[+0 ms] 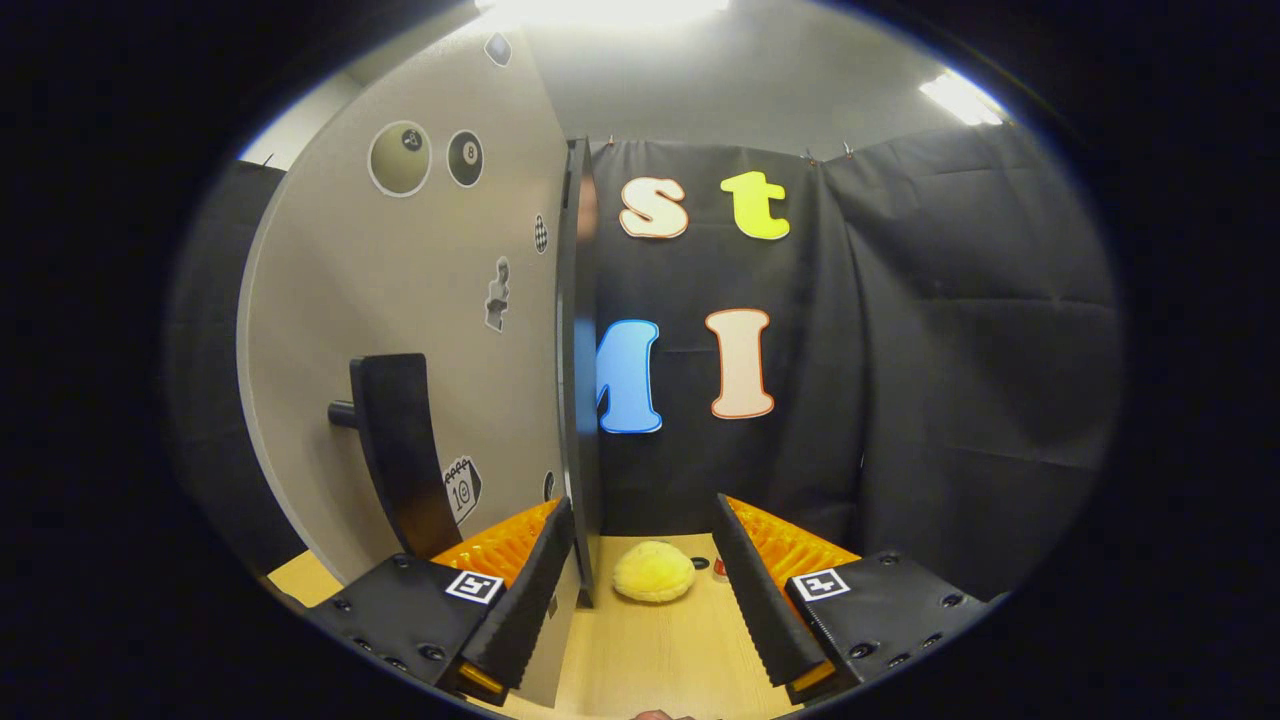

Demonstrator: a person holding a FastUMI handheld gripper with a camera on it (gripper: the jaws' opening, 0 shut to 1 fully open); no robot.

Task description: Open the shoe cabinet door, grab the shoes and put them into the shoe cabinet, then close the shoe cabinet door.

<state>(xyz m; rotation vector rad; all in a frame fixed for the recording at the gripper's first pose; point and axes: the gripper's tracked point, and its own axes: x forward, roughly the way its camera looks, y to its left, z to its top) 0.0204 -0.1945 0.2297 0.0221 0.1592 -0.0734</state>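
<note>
My gripper [645, 545] is spread wide, its two fingers well apart and pinching nothing. The left finger [535, 585] sits right at the free edge of the cabinet door [400, 300], which stands swung open and edge-on to me, so I see its pale front face to the left and its dark thin edge [578, 350] rising straight up just ahead of the fingers. Whether the finger touches that edge I cannot tell. A dark curved handle [400, 450] sticks out from the door's face on a short peg, just above my left finger. Several stickers [400, 158] dot the door. Between my fingers and a little beyond them, a fluffy yellow shoe [653, 572] lies on the light wooden tabletop [650, 650], just right of the door's lower corner.
</note>
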